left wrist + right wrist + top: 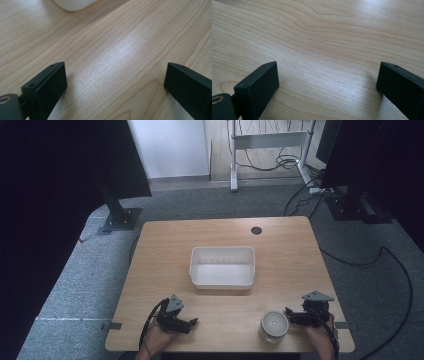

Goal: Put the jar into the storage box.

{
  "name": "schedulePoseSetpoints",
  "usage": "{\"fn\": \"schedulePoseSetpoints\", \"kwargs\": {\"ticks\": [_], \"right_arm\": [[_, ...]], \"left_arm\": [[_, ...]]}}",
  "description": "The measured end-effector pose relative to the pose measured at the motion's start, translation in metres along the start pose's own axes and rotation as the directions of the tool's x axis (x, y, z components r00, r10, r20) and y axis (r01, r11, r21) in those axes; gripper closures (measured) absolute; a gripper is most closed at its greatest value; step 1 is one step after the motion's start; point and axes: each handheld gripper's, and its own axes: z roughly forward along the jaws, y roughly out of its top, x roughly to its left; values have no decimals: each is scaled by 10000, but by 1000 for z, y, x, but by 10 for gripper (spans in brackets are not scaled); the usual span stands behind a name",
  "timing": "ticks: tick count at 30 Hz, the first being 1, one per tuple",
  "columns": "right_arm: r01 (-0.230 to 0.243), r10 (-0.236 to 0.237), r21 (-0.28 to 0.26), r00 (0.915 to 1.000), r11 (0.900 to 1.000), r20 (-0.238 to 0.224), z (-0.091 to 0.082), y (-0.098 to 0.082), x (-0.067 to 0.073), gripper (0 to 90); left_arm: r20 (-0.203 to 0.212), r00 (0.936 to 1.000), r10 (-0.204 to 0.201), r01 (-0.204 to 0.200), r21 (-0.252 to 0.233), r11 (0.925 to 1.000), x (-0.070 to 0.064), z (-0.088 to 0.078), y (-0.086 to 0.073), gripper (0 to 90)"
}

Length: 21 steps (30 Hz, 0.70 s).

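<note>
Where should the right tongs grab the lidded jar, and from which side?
Probably the jar's round side wall below the white lid, approached level from its right, where the open right tongs already sit beside it. It stands upright; the flat lid offers no obvious handle.

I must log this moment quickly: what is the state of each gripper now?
Left gripper: open, fingers wide apart, nothing between them, low over the table.
Right gripper: open, holding nothing; the jar stands beside it.
</note>
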Motion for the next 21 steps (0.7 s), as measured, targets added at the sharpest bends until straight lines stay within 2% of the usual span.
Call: {"fn": "schedulePoseSetpoints", "kwargs": {"ticks": [13, 21], "right_arm": [[-35, 35, -2, 10000, 10000, 20, -2, -1, 1, 38], [-10, 10, 14, 10000, 10000, -7, -2, -2, 1, 35]], "left_arm": [[-219, 9995, -227, 227, -35, 9997, 1, 0, 0, 39], [-141, 9998, -146, 147, 26, 9999, 1, 0, 0, 19]]}}
